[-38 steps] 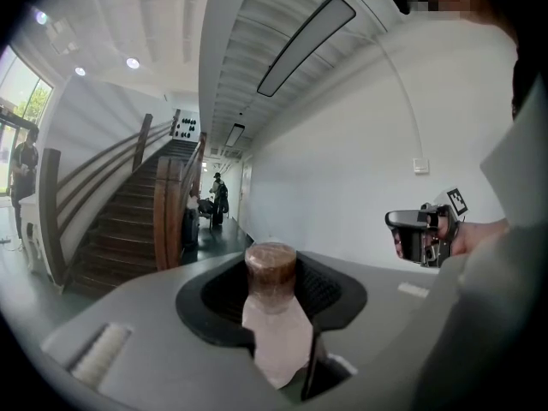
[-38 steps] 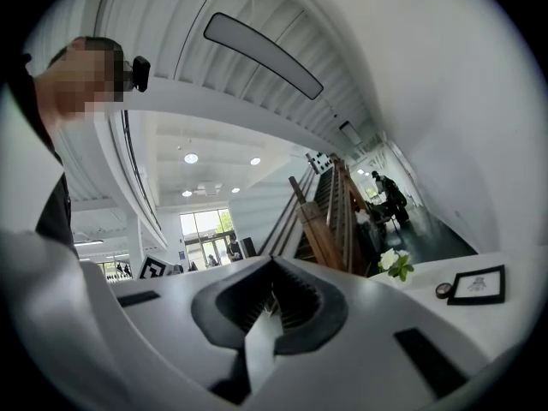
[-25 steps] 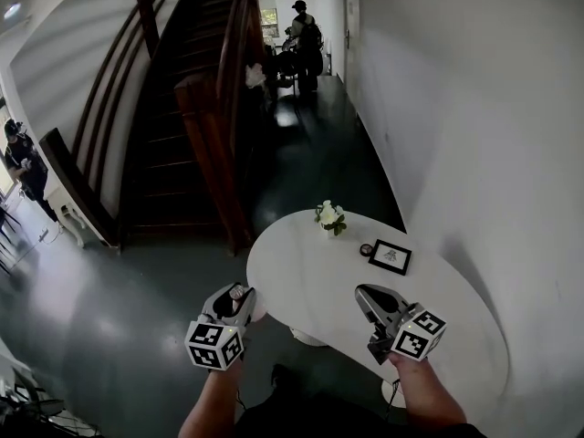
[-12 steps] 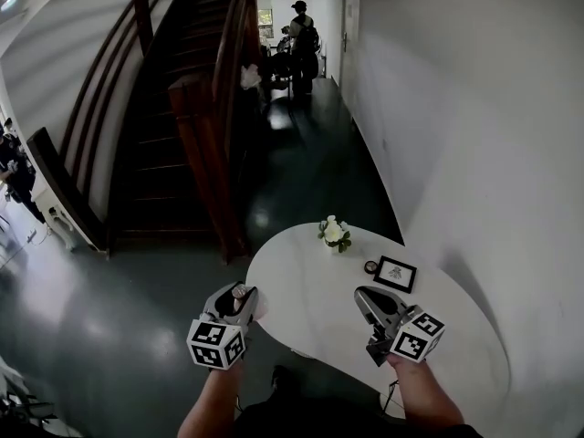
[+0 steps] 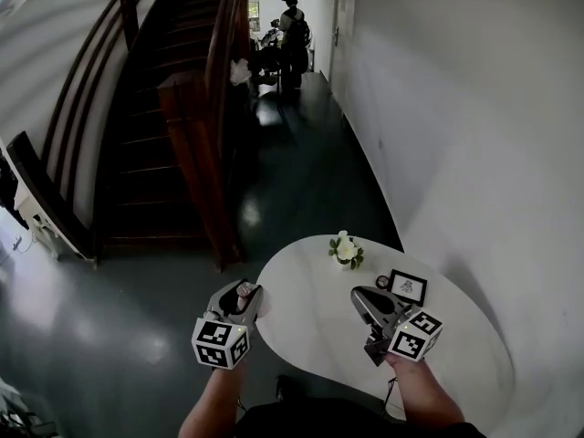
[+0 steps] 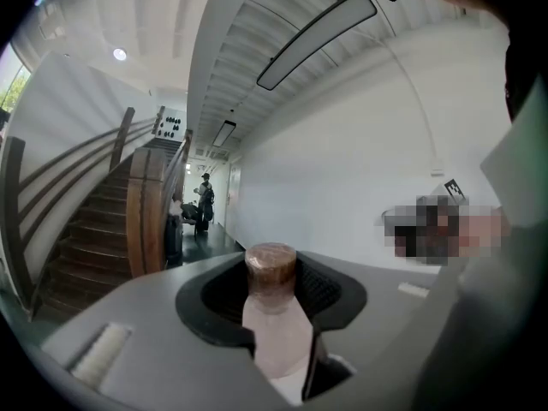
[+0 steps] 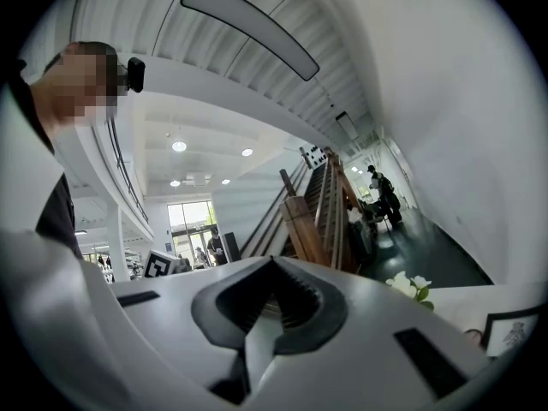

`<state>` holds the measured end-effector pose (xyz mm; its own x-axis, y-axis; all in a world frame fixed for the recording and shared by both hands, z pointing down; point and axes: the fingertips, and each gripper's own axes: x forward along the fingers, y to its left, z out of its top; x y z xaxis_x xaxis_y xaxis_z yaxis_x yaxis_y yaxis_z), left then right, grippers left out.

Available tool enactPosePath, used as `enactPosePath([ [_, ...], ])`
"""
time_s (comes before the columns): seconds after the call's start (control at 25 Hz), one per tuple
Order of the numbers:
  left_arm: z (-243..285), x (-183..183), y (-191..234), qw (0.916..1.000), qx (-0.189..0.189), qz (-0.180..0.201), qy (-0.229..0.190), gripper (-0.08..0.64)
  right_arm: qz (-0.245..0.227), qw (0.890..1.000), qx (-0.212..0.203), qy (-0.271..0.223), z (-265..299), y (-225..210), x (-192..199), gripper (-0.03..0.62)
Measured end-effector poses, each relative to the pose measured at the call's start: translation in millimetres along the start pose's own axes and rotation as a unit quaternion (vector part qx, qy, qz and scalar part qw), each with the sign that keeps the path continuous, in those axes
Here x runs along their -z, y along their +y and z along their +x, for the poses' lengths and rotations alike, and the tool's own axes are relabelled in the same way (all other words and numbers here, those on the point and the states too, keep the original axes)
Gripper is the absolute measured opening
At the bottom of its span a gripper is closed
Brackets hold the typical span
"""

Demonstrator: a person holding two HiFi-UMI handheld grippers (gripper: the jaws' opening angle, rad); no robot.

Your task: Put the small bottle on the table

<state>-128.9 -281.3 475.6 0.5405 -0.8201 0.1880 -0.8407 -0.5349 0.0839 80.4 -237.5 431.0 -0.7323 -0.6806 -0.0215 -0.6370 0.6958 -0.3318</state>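
Observation:
My left gripper is shut on a small pale bottle with a brown cork top; in the head view the bottle's top pokes out between the jaws. That gripper hangs just left of the white oval table's near-left edge, above the dark floor. Over the table's middle my right gripper is shut with nothing in it; in the right gripper view its jaws meet.
On the table's far side stand a small vase of white flowers, a framed picture and a little round dark object. A wooden staircase rises to the left. A person stands far down the corridor.
The view has shifted: the table, flowers and picture now sit lower and further right in the head view. Both grippers hold much the same pose, the left still gripping the bottle.

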Motion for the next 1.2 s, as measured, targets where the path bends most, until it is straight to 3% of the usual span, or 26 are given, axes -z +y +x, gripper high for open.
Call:
enactPosePath([
  [0.44, 24.6, 8.1, 26.2, 0.9995, 0.03, 0.001, 0.008, 0.147, 0.005, 1.0, 0.017, 0.016, 37.4, 0.2, 12.7, 0.011],
  [1.0, 50.4, 21.4, -14.5, 0.9993, 0.016, -0.01, 0.033, 0.147, 0.026, 0.999, 0.016, 0.043, -2.3, -42.9, 31.2, 0.011],
  [1.2, 66.7, 33.2, -24.2, 0.9985, 0.031, -0.009, 0.045, 0.147, 0.034, 0.998, 0.022, 0.048, 2.3, -56.8, 35.7, 0.011],
])
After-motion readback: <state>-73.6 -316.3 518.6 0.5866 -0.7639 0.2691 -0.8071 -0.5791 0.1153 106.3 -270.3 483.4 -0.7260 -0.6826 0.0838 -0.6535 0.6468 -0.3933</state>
